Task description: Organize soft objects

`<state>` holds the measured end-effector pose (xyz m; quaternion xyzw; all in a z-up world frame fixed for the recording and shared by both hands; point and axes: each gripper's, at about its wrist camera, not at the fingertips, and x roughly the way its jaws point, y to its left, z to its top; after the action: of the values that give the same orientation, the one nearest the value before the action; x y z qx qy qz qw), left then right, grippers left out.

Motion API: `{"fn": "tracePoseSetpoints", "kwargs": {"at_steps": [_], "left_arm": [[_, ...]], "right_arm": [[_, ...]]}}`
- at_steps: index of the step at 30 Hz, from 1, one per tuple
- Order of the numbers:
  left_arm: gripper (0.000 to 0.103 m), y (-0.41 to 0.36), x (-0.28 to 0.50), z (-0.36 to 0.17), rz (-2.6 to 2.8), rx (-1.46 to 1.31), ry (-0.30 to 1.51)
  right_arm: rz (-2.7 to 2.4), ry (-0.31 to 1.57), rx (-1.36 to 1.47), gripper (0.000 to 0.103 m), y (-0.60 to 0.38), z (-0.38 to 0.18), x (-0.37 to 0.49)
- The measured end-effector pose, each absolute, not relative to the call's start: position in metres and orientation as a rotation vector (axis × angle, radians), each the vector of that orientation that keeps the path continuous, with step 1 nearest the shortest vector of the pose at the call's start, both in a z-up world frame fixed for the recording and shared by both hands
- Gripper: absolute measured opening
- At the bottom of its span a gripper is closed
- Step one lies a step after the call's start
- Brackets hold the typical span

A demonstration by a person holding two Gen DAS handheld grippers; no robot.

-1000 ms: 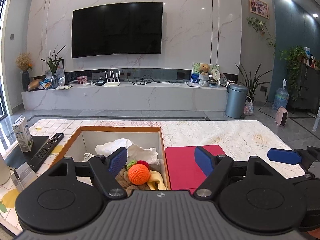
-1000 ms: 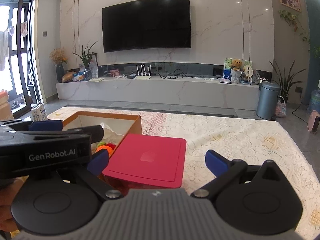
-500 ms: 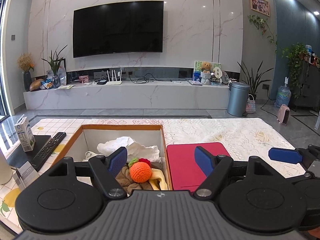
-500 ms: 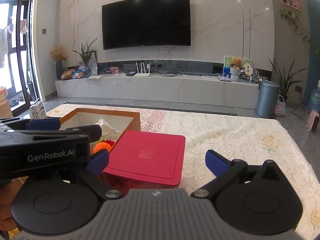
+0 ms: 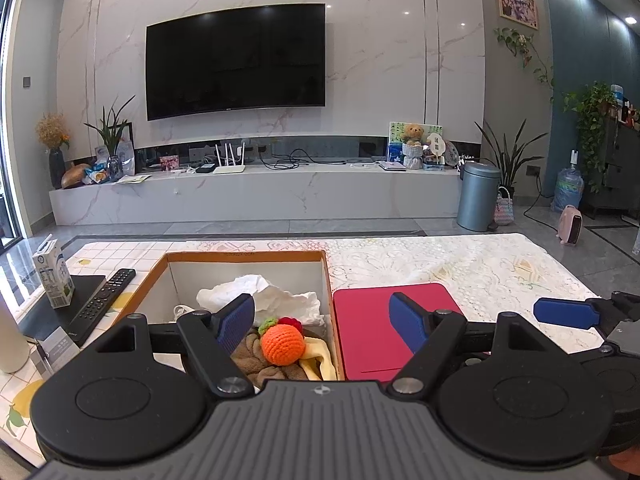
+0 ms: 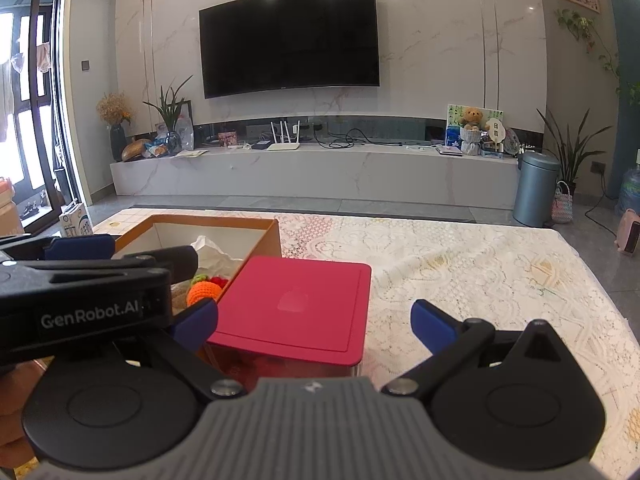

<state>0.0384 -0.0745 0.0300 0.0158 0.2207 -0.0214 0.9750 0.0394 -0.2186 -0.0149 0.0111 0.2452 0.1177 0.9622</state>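
- Your left hand-held gripper (image 5: 322,322) is covering the near end of the open box (image 5: 244,257), hiding part of the brown plush (image 5: 250,354).
- The red lid (image 6: 296,306) is concealing its container's contents.
- The white bottle (image 5: 10,344) is running off the left edge.

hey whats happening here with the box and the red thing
A person holds a two-finger gripper in each hand over a table covered with a lace cloth. Both the left gripper and the right gripper are open and hold nothing. An open cardboard box contains soft items: a crocheted orange, white cloth and a brown plush piece. Beside it sits a container with a red lid, closed.
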Motion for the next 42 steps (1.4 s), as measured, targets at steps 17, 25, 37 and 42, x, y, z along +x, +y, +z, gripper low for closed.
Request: {"fn": "tracePoseSetpoints", "kwargs": {"at_steps": [17,25,37,42], "left_arm": [[0.090,-0.0741,0.0395,0.0314,-0.044,0.022,0.456],[0.090,-0.0722,0.0407,0.0306,-0.046,0.024,0.461],[0.090,-0.0746,0.0410,0.0295,-0.046,0.028,0.466],[0.090,-0.0754,0.0403,0.0296,-0.045,0.032,0.462]], "right_arm": [[0.231,0.494,0.013,0.100,-0.2185,-0.0137,0.0371],[0.233,0.489,0.017,0.100,-0.2191,-0.0142,0.0372],[0.230,0.494,0.010,0.100,-0.2201,-0.0149,0.0373],[0.227,0.496,0.008,0.100,-0.2193,-0.0149,0.0378]]}}
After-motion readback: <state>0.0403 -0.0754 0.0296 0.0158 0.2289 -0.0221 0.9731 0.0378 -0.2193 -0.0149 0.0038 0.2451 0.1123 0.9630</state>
